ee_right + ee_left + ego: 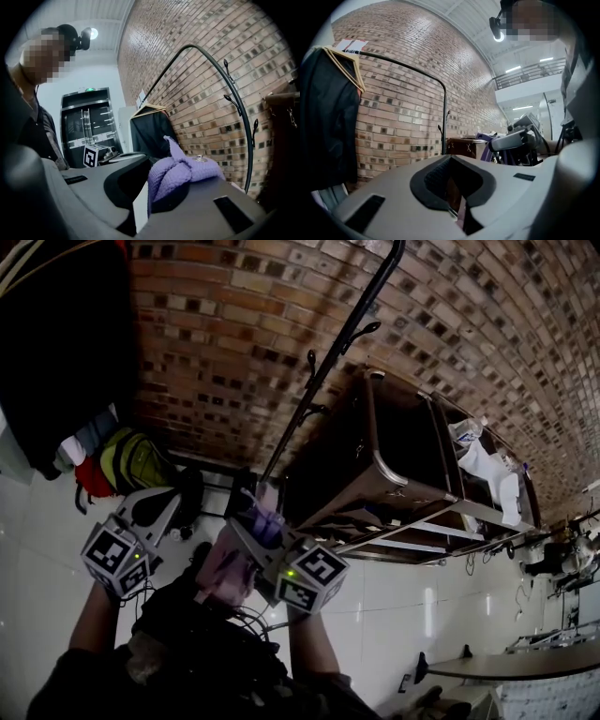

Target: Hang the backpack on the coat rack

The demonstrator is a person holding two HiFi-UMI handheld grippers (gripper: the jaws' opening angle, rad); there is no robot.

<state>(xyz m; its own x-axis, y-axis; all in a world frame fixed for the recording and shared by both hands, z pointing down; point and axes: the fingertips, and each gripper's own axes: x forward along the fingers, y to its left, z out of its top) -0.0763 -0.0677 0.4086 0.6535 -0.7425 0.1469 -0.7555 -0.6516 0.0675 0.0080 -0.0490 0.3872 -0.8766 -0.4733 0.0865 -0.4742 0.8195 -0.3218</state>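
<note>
The backpack (225,568) is small, pinkish and knitted, with a purple top (183,171). My right gripper (258,514) (145,197) is shut on that purple top. My left gripper (169,505) (457,197) is beside it on the left. Its jaws stand close together with a thin pinkish strip in the slit, seemingly part of the backpack. The black coat rack (328,362) (444,122) (234,93) rises just ahead of both grippers by the brick wall. Its hooks (232,101) are bare.
A black garment (328,117) (150,129) hangs on a wooden hanger at the rail's left end. Colourful bags (131,460) lie below it. A dark brown cabinet (394,474) stands right of the rack. Glass doors (86,126) lie behind me.
</note>
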